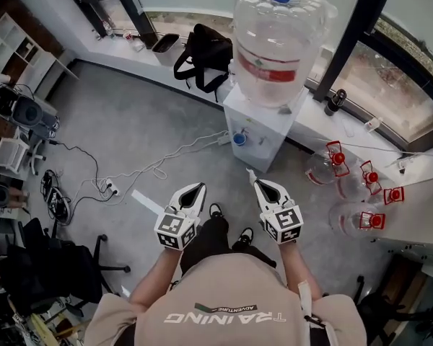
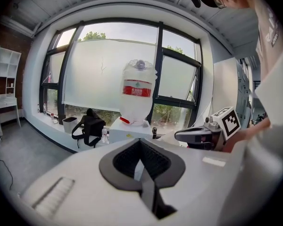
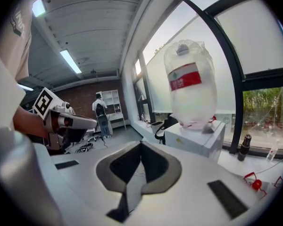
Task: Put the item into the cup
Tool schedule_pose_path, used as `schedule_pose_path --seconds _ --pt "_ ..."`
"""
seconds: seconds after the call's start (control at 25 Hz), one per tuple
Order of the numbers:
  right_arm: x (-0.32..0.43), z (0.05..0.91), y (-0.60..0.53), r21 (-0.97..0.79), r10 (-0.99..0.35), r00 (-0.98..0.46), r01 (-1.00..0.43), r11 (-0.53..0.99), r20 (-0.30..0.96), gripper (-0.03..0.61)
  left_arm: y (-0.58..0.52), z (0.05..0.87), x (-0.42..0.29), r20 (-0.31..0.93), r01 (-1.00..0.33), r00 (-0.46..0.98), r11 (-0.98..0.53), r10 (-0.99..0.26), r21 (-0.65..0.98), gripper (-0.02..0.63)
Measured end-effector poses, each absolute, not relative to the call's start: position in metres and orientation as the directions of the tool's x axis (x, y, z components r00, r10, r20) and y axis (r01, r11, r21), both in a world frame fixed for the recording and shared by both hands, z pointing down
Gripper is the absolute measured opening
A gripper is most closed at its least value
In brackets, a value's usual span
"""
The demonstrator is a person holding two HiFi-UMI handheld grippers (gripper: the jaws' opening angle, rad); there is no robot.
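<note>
No cup and no loose item shows in any view. I hold both grippers at waist height over a grey floor, pointing toward a water dispenser. My left gripper is shut, its dark pads meeting with nothing between them. My right gripper is shut and empty too, its pads closed together. The two are side by side, about a hand's width apart. In the left gripper view the right gripper appears at the right. The left gripper appears at the left of the right gripper view.
A big clear water bottle tops the white dispenser. A black bag lies on the window ledge. Several empty bottles with red caps lie at the right. Cables run over the floor; a dark chair stands at lower left.
</note>
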State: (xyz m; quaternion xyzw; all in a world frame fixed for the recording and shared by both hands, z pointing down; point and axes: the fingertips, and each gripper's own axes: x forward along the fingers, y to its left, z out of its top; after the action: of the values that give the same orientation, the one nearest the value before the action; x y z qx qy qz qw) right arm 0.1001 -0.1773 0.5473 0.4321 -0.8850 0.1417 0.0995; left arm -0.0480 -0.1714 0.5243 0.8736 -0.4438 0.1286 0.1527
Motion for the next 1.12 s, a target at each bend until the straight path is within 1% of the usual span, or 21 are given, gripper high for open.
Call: schedule_pose_path --seconds 0.2,0.36,0.52,0.72,0.92,1.12 --pt "0.085 0.554 -0.208 -0.166 -0.744 -0.581 -0.812 0.560 0.330 0.011 -0.206 0.542 -0.056 0.377 -0.789 0.606 -0.588 -0.700 0.176 0.008" --pt "0.072 0.558 -0.237 -0.129 -0.746 -0.557 -0.823 0.552 0.365 0.011 -0.244 0.537 -0.056 0.350 -0.752 0.649 -0.641 -0.676 0.156 0.008" --pt "0.047 0.563 -0.264 -0.101 -0.737 -0.543 -0.827 0.554 0.404 0.011 -0.282 0.535 -0.073 0.337 -0.727 0.675 -0.671 -0.656 0.149 0.008" --pt "0.029 0.566 -0.292 -0.084 -0.771 -0.482 -0.865 0.495 0.417 0.011 -0.311 0.545 -0.086 0.347 -0.674 0.720 -0.723 -0.600 0.148 0.008" --pt "0.024 0.578 -0.309 -0.097 -0.764 -0.465 -0.874 0.475 0.447 0.011 -0.327 0.555 -0.084 0.350 -0.658 0.737 -0.731 -0.578 0.181 0.008" --pt "0.025 0.613 -0.326 -0.110 -0.745 -0.458 -0.877 0.468 0.485 0.011 -0.338 0.577 -0.082 0.369 -0.671 0.727 -0.712 -0.579 0.204 0.008"
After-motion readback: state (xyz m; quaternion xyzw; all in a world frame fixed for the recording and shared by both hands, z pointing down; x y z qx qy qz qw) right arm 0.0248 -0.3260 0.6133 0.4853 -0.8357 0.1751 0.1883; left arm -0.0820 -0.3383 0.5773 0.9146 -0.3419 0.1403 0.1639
